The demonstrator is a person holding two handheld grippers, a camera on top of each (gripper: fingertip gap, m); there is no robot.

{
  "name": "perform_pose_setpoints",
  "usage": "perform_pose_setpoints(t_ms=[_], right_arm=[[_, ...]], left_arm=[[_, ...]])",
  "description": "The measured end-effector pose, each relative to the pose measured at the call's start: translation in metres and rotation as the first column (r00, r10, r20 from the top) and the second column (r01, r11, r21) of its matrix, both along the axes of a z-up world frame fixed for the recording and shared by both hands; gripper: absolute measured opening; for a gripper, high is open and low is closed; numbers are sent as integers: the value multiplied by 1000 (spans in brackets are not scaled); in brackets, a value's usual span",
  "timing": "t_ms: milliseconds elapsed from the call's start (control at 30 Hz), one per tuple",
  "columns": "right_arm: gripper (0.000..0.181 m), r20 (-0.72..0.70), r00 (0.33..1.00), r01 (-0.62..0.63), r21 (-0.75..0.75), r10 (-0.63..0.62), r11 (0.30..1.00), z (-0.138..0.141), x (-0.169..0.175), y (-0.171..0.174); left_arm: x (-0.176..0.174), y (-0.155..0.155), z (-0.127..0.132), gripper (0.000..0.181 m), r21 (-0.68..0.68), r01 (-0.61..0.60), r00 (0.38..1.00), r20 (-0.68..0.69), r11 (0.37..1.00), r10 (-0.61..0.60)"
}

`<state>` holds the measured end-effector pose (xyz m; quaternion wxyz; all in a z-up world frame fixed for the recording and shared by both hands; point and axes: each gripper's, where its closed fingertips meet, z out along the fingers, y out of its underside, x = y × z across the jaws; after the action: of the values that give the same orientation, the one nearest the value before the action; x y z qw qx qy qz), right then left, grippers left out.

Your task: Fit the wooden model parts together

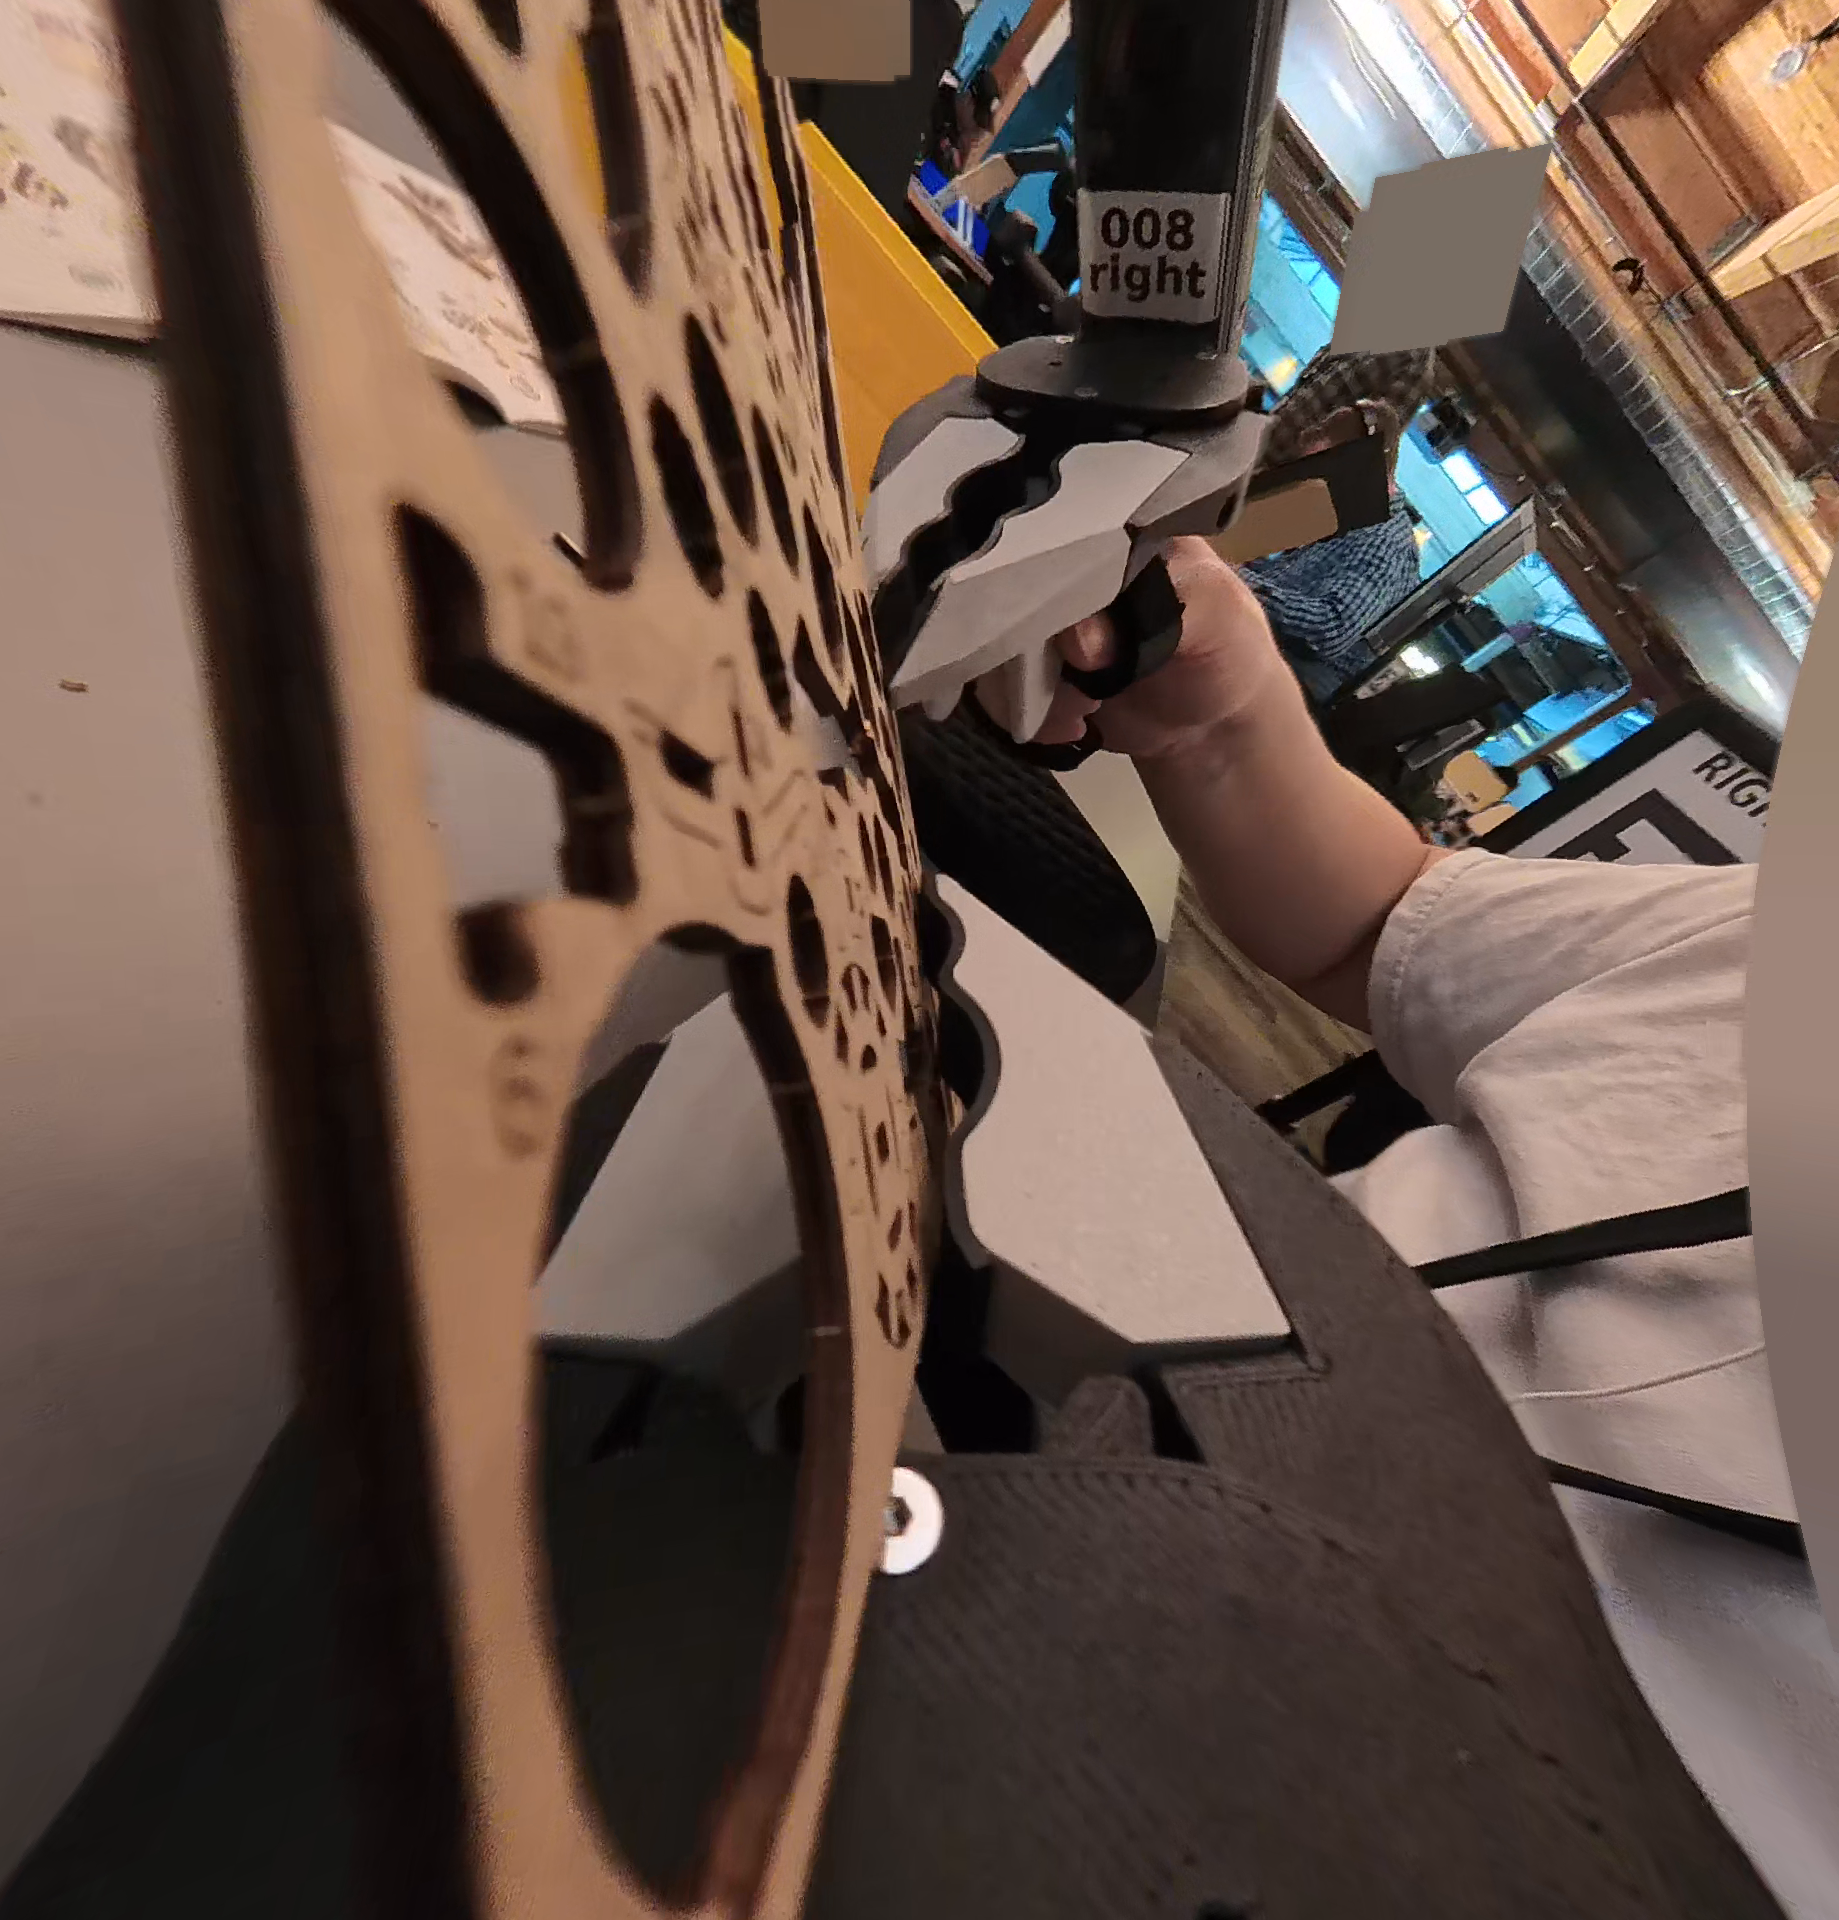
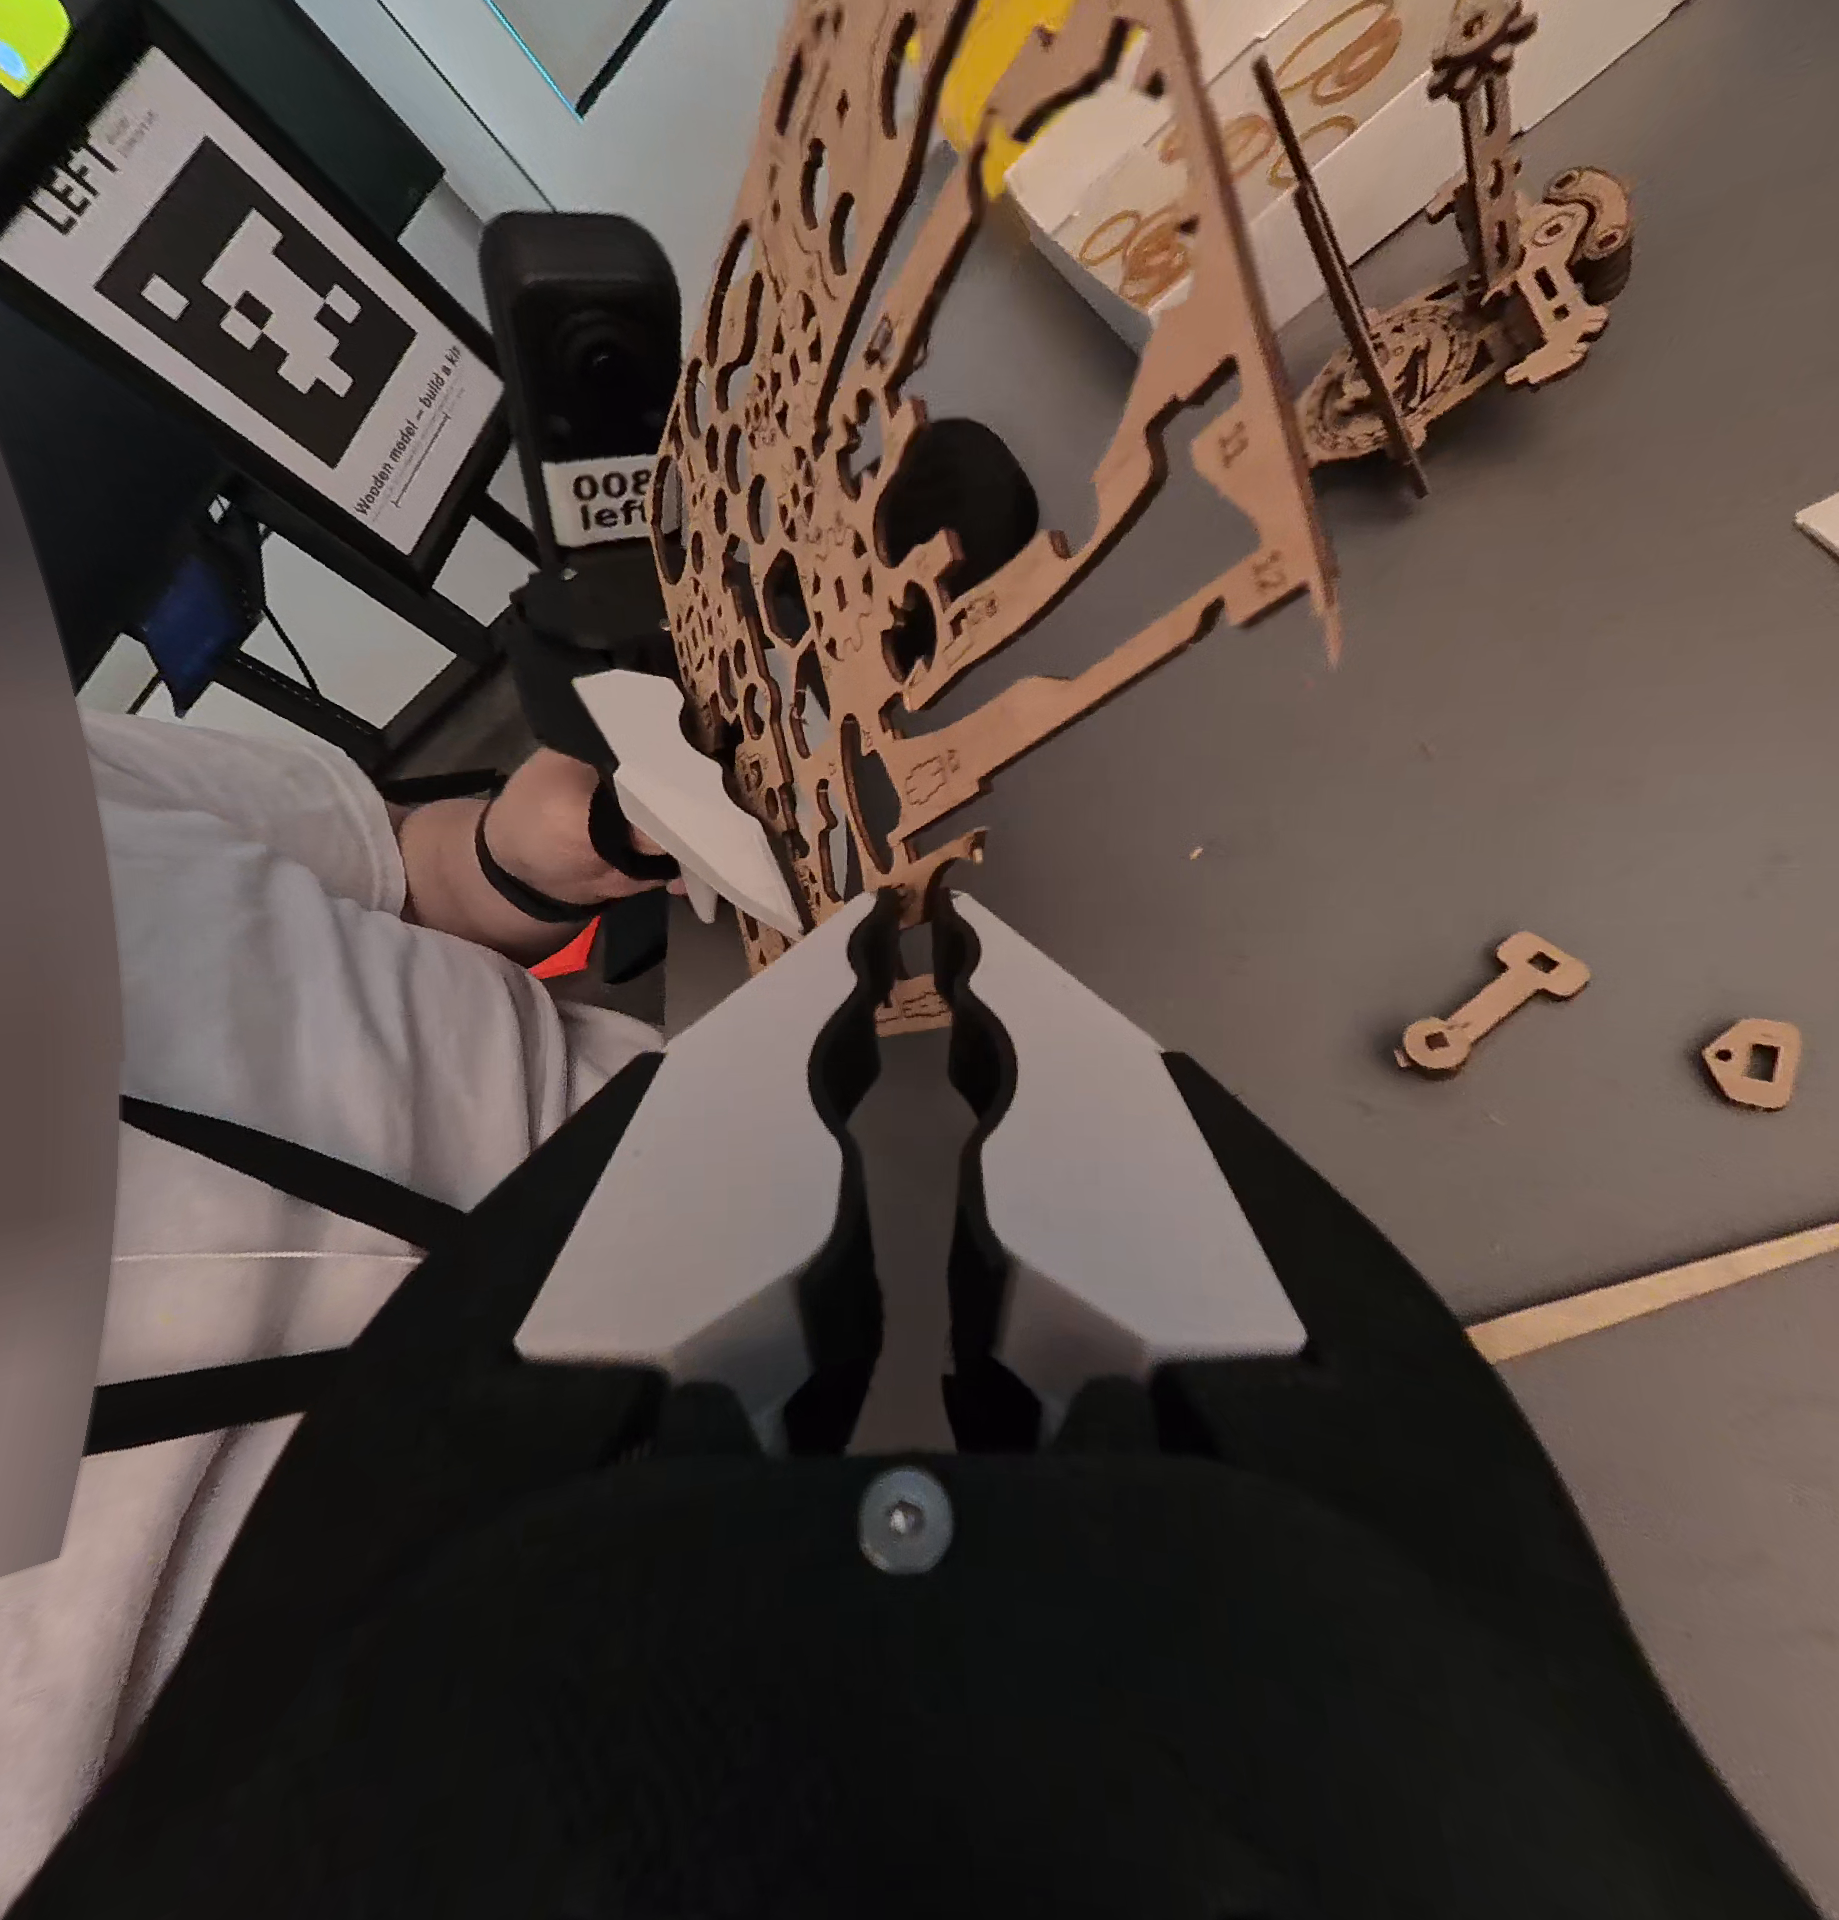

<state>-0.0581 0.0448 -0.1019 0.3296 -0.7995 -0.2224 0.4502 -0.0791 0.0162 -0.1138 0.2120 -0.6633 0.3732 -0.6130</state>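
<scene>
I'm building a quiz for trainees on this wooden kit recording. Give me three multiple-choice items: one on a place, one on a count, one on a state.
1. Where does the part-built brown wooden model stand?
A. on the grey table
B. in a box
C. on the floor

2. How many loose flat wooden pieces lie on the grey table near the right gripper?
A. two
B. four
C. none

3. What is the laser-cut wooden parts sheet doing?
A. lying flat
B. held up off the table
C. folded

Key: 1 A, it rests on the tabletop; 2 A, a bar and a small tab; 3 B, both grippers hold it, the left gripper too.
</scene>
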Motion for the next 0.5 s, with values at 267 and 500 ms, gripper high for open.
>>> perform_pose_setpoints(t_ms=[267,500], right_arm=[[3,53,998,34,20,-35,999,0,-1,1],[5,81,996,15,82,-22,996,7,-4,1]], left_arm=[[0,0,0,1,110,-56,998,-19,992,58],[-3,4,3,5,37,-63,998,14,997,62]])
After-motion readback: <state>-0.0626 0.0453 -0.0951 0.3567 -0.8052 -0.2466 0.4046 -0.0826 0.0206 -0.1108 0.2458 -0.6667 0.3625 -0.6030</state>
